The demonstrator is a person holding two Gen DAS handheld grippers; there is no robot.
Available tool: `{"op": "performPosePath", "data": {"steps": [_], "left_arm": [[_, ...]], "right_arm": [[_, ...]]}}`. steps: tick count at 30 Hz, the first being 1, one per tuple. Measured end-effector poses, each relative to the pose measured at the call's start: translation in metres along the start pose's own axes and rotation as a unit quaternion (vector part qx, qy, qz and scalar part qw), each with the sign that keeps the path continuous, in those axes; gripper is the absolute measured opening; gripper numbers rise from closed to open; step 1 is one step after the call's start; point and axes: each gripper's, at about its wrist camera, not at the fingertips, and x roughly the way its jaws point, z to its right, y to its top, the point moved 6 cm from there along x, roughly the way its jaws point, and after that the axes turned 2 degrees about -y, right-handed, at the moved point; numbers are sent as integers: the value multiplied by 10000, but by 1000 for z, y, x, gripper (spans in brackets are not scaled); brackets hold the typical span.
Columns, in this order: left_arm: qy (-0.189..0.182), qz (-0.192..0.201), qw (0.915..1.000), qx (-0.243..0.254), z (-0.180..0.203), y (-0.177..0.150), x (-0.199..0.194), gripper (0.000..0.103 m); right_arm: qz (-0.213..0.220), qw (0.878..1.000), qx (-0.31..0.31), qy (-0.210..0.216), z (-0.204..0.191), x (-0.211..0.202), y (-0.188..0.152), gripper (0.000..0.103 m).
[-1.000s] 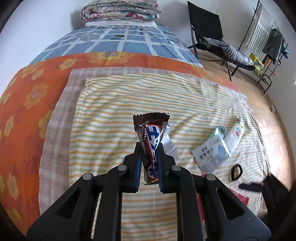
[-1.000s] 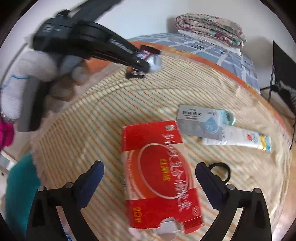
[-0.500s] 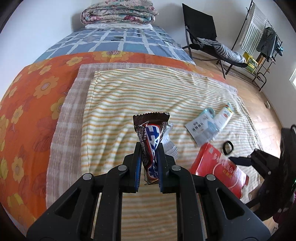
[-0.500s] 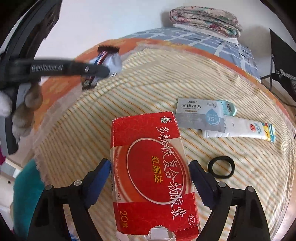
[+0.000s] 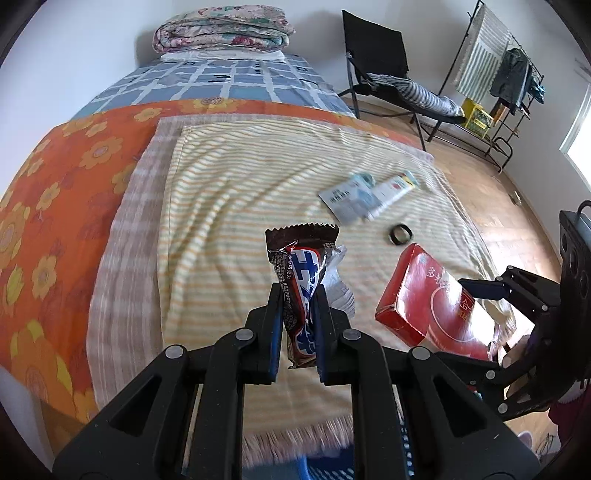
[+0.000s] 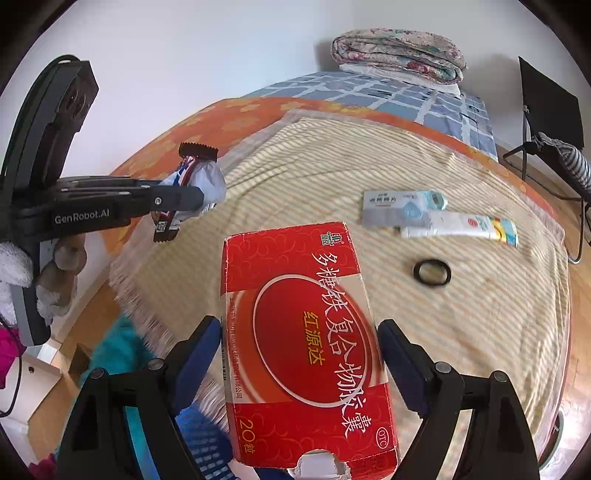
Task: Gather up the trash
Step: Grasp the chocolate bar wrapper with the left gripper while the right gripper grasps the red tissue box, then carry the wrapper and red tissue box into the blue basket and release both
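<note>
Left claw (image 5: 298, 325) is clamped tight on a candy bar wrapper (image 5: 300, 280), dead centre at the bottom of the left wrist frame, with the wrapper standing up between the fingers and its crimped brown end on top. Some crumpled whitish paper (image 5: 338, 280) is stuck right beside it on the right.

Right claw (image 6: 299, 354) is gripping a red medicine box (image 6: 306, 332) by its long sides, bottom middle of the right wrist frame. The box is lifted off the bed, its near end torn open. In that same view the left claw (image 6: 192, 199) pokes in from the left edge, wrapper in it.

Further out on the striped blanket (image 5: 240, 199), right of centre: a black ring (image 6: 432, 272) lying flat, then a grey-white wipes packet (image 6: 397, 210) and a white tube (image 6: 460, 227) touching each other, both a bit blurry.

Way back, top of the frame, a folded floral quilt (image 5: 221, 29) sits at the head of the bed, and a black chair (image 5: 380, 70) stands on the wooden floor at upper right.
</note>
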Motion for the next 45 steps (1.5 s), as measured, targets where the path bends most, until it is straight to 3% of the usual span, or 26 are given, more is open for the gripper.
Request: {"op": "performPosePath", "data": {"steps": [10,21,33,45], "left_arm": [[-146,-91,9997,148,30,-60,-30,13],[-414,-411,9982,127,64,-128,-36,13],[-454,-905,9948,58,73,-188,-20,13],[-424,-1196,9919,-66,73,-216,3,13]], "right_arm": [[-48,9996,280,58,-22,-39,-47,88],[-192,9990,394,27,-50,-63,-110,88],[-629,9942,854,177,-57,-46,-173,88],[-998,9878,1196,71,-43,-18,-199,88]]}}
